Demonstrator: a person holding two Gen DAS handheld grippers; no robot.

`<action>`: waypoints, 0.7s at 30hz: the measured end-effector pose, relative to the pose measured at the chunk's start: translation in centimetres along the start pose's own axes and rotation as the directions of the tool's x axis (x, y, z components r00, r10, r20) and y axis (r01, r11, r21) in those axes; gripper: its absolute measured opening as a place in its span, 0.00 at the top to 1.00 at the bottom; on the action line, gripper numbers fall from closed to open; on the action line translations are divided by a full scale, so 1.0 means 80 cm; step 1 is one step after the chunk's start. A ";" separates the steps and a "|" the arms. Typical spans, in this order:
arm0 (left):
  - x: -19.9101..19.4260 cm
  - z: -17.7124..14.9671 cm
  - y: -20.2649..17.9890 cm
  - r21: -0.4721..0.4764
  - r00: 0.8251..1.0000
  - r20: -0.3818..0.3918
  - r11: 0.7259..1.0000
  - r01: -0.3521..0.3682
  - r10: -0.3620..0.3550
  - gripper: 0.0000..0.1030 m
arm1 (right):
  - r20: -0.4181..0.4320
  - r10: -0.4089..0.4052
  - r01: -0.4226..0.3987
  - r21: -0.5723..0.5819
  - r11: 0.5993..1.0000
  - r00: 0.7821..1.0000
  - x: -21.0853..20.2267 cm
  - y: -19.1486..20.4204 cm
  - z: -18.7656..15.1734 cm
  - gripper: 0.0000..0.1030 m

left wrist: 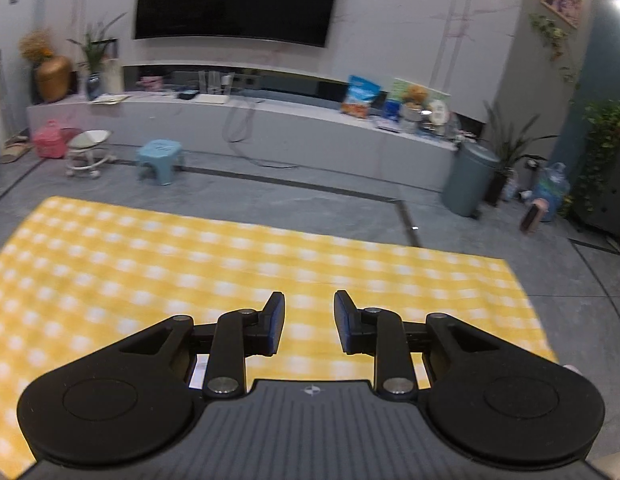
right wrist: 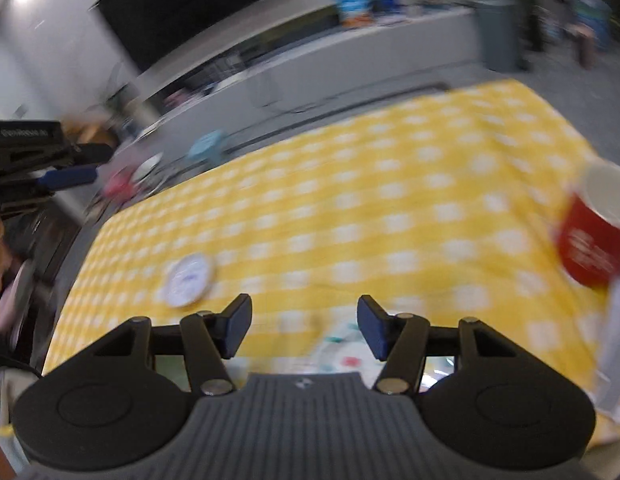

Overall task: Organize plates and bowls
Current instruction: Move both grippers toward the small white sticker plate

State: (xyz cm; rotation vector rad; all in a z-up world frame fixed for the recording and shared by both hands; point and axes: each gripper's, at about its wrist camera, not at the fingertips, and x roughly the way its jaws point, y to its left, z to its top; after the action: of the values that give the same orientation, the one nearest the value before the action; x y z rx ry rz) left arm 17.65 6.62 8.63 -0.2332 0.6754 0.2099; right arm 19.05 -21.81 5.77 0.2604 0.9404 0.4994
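Right wrist view, badly motion-blurred: right gripper [right wrist: 305, 326] has its jaws spread wide with nothing between them, hovering low over the yellow checked cloth [right wrist: 390, 184] on the counter. Just below and between the fingers, a patterned white dish [right wrist: 342, 346], mostly hidden by the gripper body; plate or bowl, cannot tell. Small white plate [right wrist: 189, 280] lies flat on the cloth, near left of the gripper. Red cup [right wrist: 594, 236] at the right edge, well apart from the plate.

Left wrist view: left gripper [left wrist: 309, 322] partly open, empty, above a bare stretch of cloth; no dishes show in this view.

Judgement: early stage, nothing stacked yet. Likely step is reaching for a dish. For a clean pickup, slow the hand, settle over one rim, slide one finger under the lip, close gently. Flat plates on cloth may drag the fabric; keep clear of the cup.
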 end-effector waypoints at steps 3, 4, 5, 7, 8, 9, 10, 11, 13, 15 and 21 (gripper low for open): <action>-0.002 0.001 0.043 -0.015 0.999 -0.016 0.999 -0.048 0.047 0.68 | -0.026 0.030 -0.031 -0.071 0.997 0.999 0.015 0.044 0.012 0.43; 0.002 0.003 0.057 -0.024 0.998 -0.025 0.998 -0.059 0.059 0.68 | -0.034 0.038 -0.040 -0.085 0.996 0.999 0.022 0.056 0.017 0.43; 0.007 0.002 0.069 -0.032 0.997 -0.039 0.997 -0.068 0.067 0.68 | -0.045 0.045 -0.049 -0.098 0.994 0.998 0.028 0.066 0.021 0.43; 0.024 -0.002 0.091 -0.033 0.994 -0.084 0.997 -0.075 0.072 0.67 | -0.070 0.050 -0.057 -0.114 0.992 0.996 0.045 0.085 0.030 0.43; 0.032 -0.005 0.102 -0.026 0.991 -0.111 0.997 -0.075 0.072 0.66 | -0.084 0.051 -0.061 -0.119 0.991 0.995 0.052 0.091 0.035 0.43; 0.042 -0.011 0.111 -0.023 0.987 -0.144 0.997 -0.076 0.072 0.64 | -0.104 0.054 -0.066 -0.122 0.990 0.993 0.061 0.099 0.040 0.43; 0.052 -0.015 0.120 -0.036 0.981 -0.180 0.996 -0.078 0.071 0.63 | -0.125 0.057 -0.072 -0.125 0.990 0.991 0.071 0.105 0.045 0.43; 0.059 -0.021 0.130 -0.061 0.976 -0.209 0.995 -0.081 0.067 0.63 | -0.155 0.064 -0.083 -0.123 0.989 0.986 0.082 0.111 0.049 0.43; 0.074 -0.031 0.140 -0.099 0.974 -0.226 0.993 -0.056 0.032 0.63 | -0.237 0.079 -0.107 -0.107 0.988 0.968 0.107 0.120 0.058 0.43; 0.093 -0.039 0.145 -0.113 0.969 -0.246 0.994 -0.005 -0.023 0.63 | -0.292 0.085 -0.114 -0.084 0.990 0.953 0.130 0.128 0.065 0.43; 0.147 -0.056 0.178 -0.210 0.950 -0.276 0.974 0.088 -0.146 0.63 | -0.339 0.014 -0.053 -0.105 0.993 0.941 0.199 0.151 0.081 0.44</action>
State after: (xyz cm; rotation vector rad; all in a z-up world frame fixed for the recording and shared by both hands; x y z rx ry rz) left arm 20.11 20.29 -4.31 -0.4986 0.9306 0.1277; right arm 28.54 -3.22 3.36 0.0881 1.2395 0.6398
